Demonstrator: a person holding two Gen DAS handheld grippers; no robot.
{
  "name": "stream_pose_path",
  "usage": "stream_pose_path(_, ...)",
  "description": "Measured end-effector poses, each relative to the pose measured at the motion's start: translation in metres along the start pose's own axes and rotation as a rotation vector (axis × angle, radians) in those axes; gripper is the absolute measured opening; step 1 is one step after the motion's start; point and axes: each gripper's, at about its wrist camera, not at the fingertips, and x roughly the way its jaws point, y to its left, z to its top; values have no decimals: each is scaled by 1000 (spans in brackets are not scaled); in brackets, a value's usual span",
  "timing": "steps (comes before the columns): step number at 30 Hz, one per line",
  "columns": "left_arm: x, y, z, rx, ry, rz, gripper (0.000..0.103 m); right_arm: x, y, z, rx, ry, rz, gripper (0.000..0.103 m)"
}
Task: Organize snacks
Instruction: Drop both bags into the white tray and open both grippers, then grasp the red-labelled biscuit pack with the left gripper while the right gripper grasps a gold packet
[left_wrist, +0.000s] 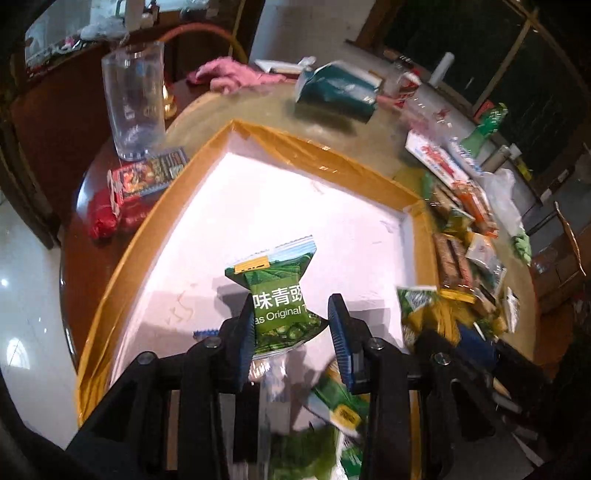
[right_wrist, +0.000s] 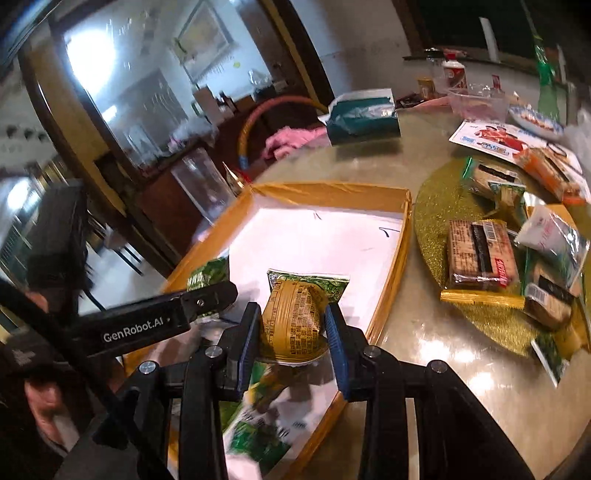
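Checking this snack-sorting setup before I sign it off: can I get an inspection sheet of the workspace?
Surface: round table, glossy, crowded.
Job's things: white tray with yellow rim, a few packets at its near end; snack pile on a gold mat beside it.
Clutter: tall clear glass, pink cloth, teal tissue box, red packets.
Grippers: left tool grips a green pea packet; right tool grips a gold packet, both above the tray.
Cables: nothing seen.
Surroundings: glass-fronted cabinet, white floor.
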Motion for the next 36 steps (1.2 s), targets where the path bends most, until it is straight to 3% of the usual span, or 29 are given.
stream_pose_path(7,14,4,4,-14,50,16,47,24,10,-4,-46,59,-54,38)
stream_pose_path(9,14,5,5,-23,57,33,61,29,8,-6,-26,77,-54,41)
stream_pose_path(10,12,7,5,-31,53,41,71,27,5,-7,-6,79,-42,47)
stream_pose_path(13,-2,6,1,-49,18,48,74,13,-1,-7,27,55,16,62)
stream_pose_path(16,-32,-8,-17,-42,-55,25,75,-16,-10,-12,57,17,69,62)
stream_pose_path(19,-54,-38,-42,20,-117,9,85,-53,-29,-29,79,-37,94,65)
stream_pose_path(23,-57,-88,-70,133,-103,-34,85,-91,-77,-61,178,-70,86,65)
stream_pose_path(30,-40,-163,-86,289,-35,-60,86,-143,-153,-104,323,-120,24,65)
stream_pose_path(36,-37,-187,-89,322,-32,-46,86,-152,-180,-97,397,-159,-5,65)
